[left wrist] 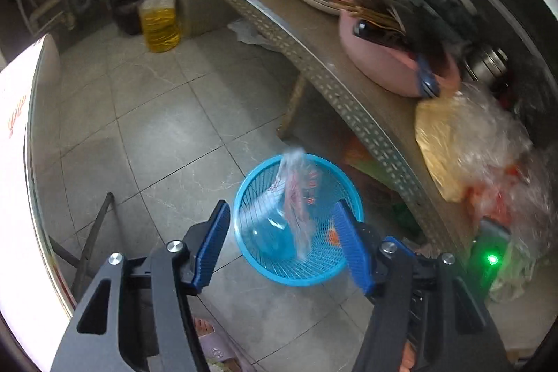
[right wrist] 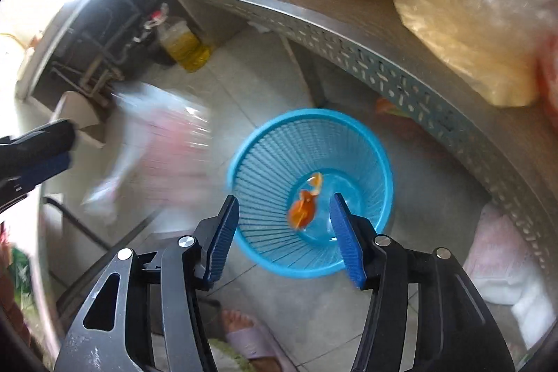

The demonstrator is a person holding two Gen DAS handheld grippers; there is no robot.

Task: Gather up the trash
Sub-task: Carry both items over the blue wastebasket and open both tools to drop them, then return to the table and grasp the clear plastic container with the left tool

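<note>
A blue mesh waste basket (left wrist: 341,274) stands on the tiled floor beside a metal shelf; it also shows in the right wrist view (right wrist: 265,176). A clear plastic wrapper with pink print (left wrist: 296,197) hangs in mid-air over the basket, blurred, touching neither finger. In the right wrist view the same wrapper (right wrist: 164,145) is a blur left of the basket. My left gripper (left wrist: 280,246) is open above the basket. My right gripper (right wrist: 284,236) is open and empty over the basket. Orange peel (right wrist: 303,208) lies on the basket floor.
A metal shelf (left wrist: 314,58) runs along the right with a pink basin (left wrist: 383,65), bowls and plastic bags (left wrist: 470,145). A yellow oil jug (left wrist: 158,20) stands on the floor at the back. A foot in a slipper (right wrist: 244,333) is near the bottom.
</note>
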